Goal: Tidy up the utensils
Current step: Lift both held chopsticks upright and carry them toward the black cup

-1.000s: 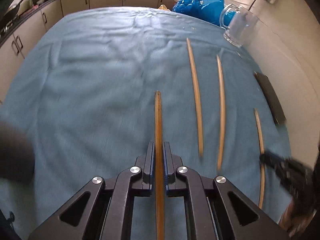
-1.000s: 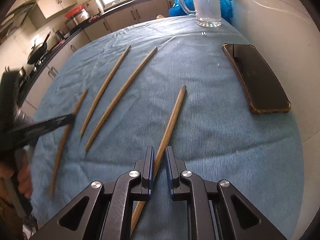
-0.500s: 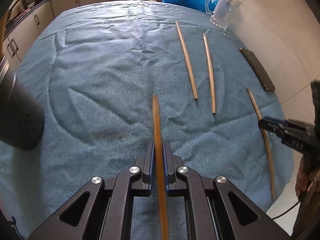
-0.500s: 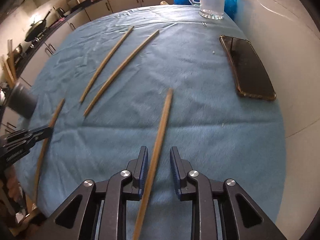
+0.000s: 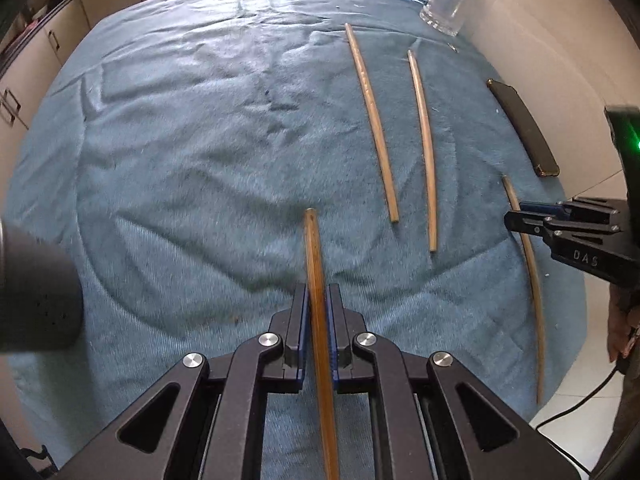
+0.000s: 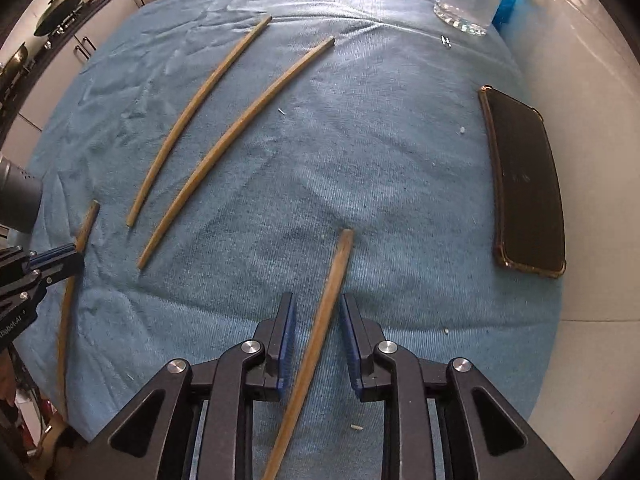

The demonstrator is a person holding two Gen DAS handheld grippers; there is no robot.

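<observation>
Four chopsticks on the blue cloth, one in each gripper's reach.

The left gripper stays clamped on its chopstick, with wide bare cloth left of the phone. The right gripper has just let go, its jaws parted around the chopstick lying near the phone. Both sticks' near ends are cut off. Two more chopsticks lie further from the phone.
</observation>
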